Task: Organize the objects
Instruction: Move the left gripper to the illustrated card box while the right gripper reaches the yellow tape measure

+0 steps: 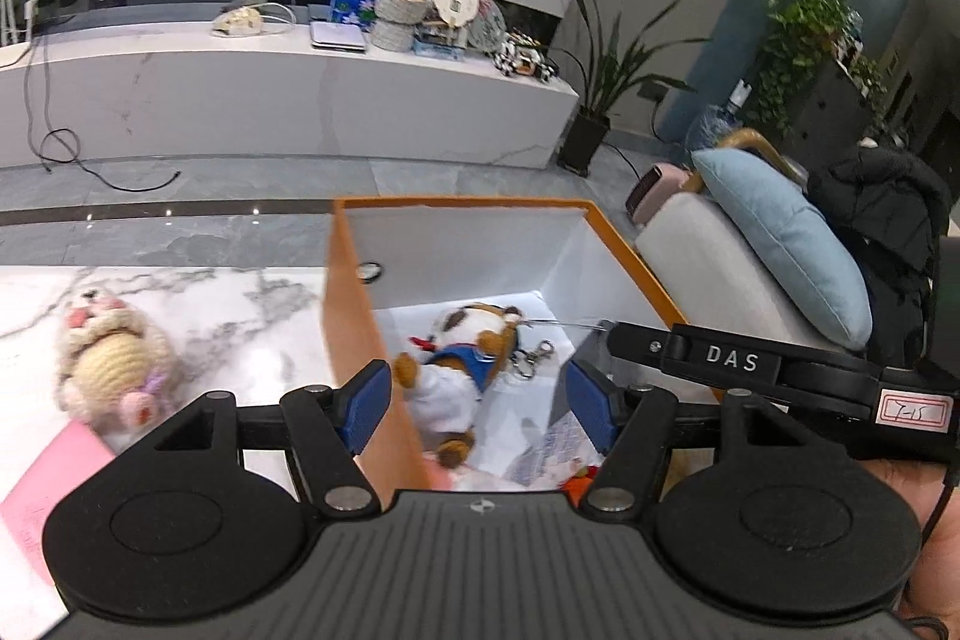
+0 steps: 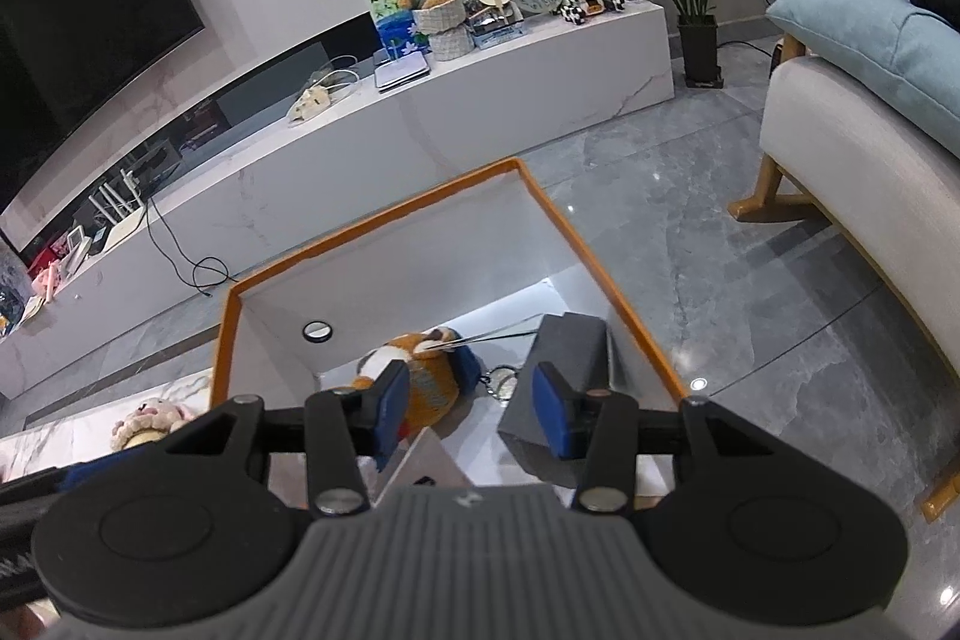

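Left wrist: left gripper [image 1: 480, 400] hung over the orange box [image 1: 351, 316], fingers spread, empty; plush dog [image 1: 465, 370] lay inside; crochet doll [image 1: 111, 358] waited left on the counter [image 1: 240, 316].
Right wrist: right gripper [image 2: 474, 409] spread, empty, above the box.
Handling: doll looked soft, light; pinch its body.

Your orange-edged card box [image 1: 345, 292] looked matt, its white inner walls smooth. The brown-and-white plush dog [image 1: 462, 364] in it was soft cloth with a shiny metal clip [image 1: 531, 358]. The white marble surface [image 1: 240, 316] was glossy, the crocheted yarn doll [image 1: 111, 364] rough.
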Available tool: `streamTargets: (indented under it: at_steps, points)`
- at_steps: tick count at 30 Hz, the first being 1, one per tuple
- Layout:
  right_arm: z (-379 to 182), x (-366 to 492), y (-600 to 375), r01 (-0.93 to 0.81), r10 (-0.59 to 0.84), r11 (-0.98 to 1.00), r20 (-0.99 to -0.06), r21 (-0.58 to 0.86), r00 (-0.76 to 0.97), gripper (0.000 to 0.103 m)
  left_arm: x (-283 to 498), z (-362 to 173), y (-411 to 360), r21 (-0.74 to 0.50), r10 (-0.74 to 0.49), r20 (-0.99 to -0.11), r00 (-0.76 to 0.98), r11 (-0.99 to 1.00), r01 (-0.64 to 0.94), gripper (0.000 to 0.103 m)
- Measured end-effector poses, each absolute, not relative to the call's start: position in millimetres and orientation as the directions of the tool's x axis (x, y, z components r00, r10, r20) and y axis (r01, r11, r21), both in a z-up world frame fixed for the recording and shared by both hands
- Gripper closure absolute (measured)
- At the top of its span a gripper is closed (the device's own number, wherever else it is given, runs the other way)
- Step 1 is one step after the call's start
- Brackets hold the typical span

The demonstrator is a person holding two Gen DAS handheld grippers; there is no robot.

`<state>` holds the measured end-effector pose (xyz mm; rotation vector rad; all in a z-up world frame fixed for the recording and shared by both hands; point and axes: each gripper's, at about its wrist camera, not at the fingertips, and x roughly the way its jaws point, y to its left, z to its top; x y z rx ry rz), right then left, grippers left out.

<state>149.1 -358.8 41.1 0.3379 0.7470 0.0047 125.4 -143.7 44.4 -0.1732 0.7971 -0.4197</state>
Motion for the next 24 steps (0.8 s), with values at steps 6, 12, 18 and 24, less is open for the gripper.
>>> streamTargets:
  at_steps: [6,12,18,24]
  points:
    - [42.5,146.2,-343.6,0.076,0.136,0.957,-0.662,0.281,0.737,0.055,116.3,45.8,-112.2,-0.305,-0.406,-0.652,0.64,0.914,0.269,0.025]
    - [46.5,141.7,-326.0,0.024,0.162,0.963,-0.644,0.269,0.747,0.055,103.7,40.8,-81.3,-0.283,-0.37,-0.66,0.654,0.929,0.239,0.025]
    - [56.6,132.2,-305.3,-0.063,0.211,0.964,-0.605,0.256,0.767,0.054,89.9,27.9,-53.2,-0.227,-0.314,-0.689,0.653,0.949,0.217,0.024]
    - [63.0,117.0,-275.2,-0.154,0.26,0.962,-0.58,0.226,0.772,0.054,82.9,15.5,-26.1,-0.211,-0.284,-0.709,0.646,0.959,0.19,0.024]
